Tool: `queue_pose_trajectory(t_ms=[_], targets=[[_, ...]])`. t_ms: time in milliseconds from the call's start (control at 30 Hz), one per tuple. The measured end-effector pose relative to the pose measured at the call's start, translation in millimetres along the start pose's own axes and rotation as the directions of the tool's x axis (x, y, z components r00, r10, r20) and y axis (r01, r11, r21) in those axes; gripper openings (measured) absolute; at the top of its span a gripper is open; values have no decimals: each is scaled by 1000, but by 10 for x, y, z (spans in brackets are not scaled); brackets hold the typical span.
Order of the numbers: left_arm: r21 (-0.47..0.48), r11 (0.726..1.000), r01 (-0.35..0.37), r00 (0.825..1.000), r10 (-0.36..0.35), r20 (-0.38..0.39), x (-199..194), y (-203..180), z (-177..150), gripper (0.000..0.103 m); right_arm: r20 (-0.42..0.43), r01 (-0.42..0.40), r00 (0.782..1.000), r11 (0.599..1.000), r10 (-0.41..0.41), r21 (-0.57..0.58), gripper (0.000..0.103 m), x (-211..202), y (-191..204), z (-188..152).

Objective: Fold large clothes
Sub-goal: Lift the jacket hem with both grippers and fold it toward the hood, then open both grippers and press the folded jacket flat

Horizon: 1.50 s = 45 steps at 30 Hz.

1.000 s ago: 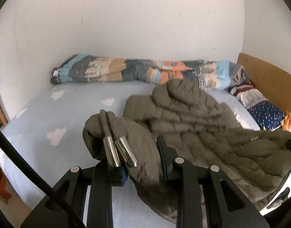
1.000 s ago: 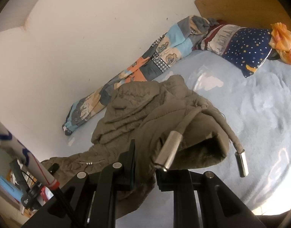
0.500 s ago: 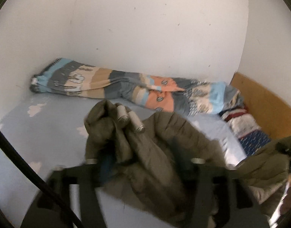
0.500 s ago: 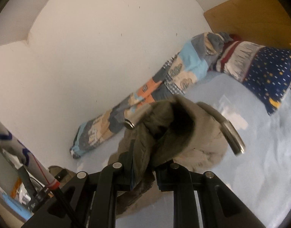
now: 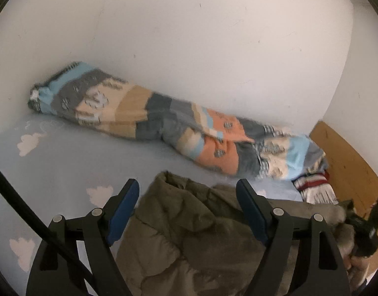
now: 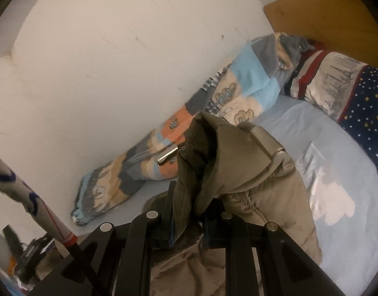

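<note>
the olive jacket (image 5: 189,231) is draped near on the bed (image 5: 65,162). the left gripper (image 5: 187,197) has just been opened, spread astride it; the right gripper (image 6: 189,218) stays pinched on the hood (image 6: 213,148). the hood should be carried over evenly before being let go.

Black jaws, blue pads (image 5: 123,212), silver screws
</note>
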<state>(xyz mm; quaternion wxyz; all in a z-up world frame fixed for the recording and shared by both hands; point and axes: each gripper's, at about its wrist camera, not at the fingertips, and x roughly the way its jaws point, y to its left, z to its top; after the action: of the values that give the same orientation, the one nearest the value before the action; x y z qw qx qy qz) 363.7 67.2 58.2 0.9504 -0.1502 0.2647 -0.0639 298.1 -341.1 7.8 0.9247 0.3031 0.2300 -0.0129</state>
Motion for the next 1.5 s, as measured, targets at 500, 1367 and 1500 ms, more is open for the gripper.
queue_pose_trajectory(t_ms=[500, 1367, 1500], targets=[[239, 961, 141, 952, -65, -299, 1111, -762, -898, 80, -138, 194, 972, 981, -189, 28, 18, 1395, -320, 176], [237, 971, -41, 905, 136, -403, 2399, -489, -1137, 98, -293, 166, 904, 886, -312, -432, 55, 1508, -497, -937], [241, 968, -72, 900, 167, -402, 2387, -495, -1152, 99, -293, 188, 896, 882, -334, -431, 55, 1578, -541, -1024]])
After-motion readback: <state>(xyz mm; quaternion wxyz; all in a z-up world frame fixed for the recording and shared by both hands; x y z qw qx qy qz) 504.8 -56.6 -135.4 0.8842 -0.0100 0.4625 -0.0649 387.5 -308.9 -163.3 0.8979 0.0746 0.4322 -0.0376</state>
